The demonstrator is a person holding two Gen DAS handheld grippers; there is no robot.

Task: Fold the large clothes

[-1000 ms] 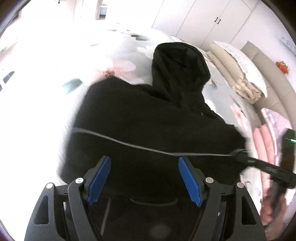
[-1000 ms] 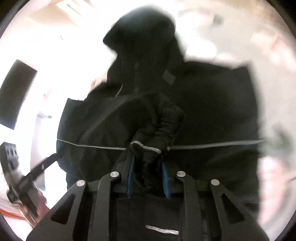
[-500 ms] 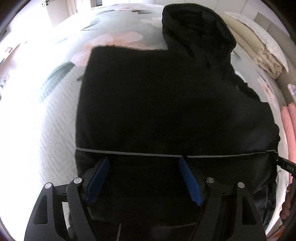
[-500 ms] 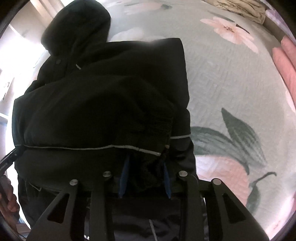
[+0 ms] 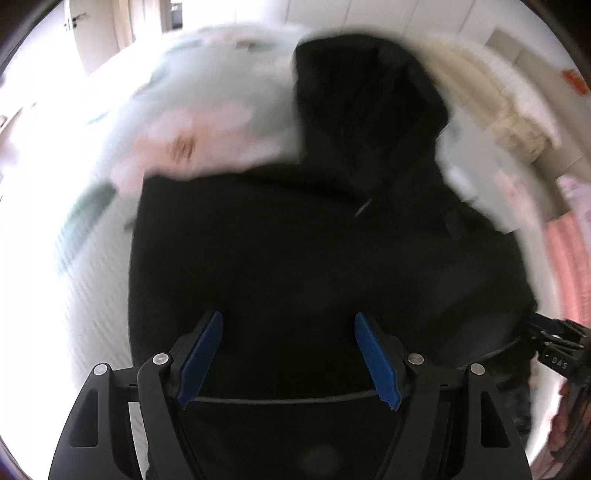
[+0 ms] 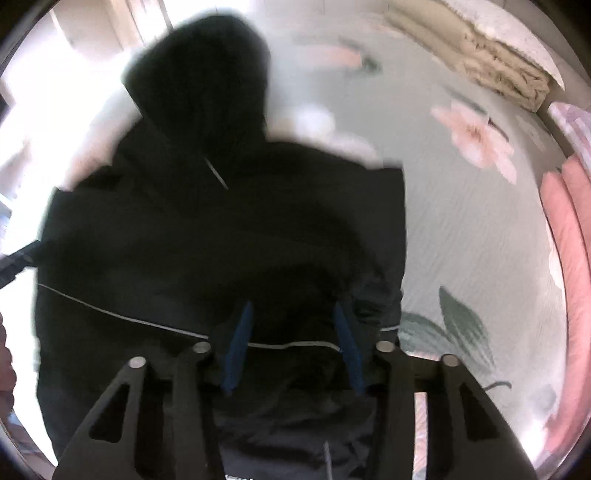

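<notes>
Two views, black hooded jacket (image 5: 314, 258), pink flower (image 6: 476, 136) only rightward

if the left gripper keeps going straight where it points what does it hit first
Most likely the black hooded jacket lying on the floral bedspread: the open left gripper points straight onto its body, though blur hides the gap.

Location: home bedroom. Evidence: bed (image 6: 480, 229) with pale green quilted cover, pink flower and leaf print; folded beige bedding stack (image 6: 491, 70) at far right; pink folded fabric (image 6: 565, 258) at right edge; white cupboard doors (image 5: 388, 18) on far wall; door (image 5: 79, 33) at far left.
</notes>
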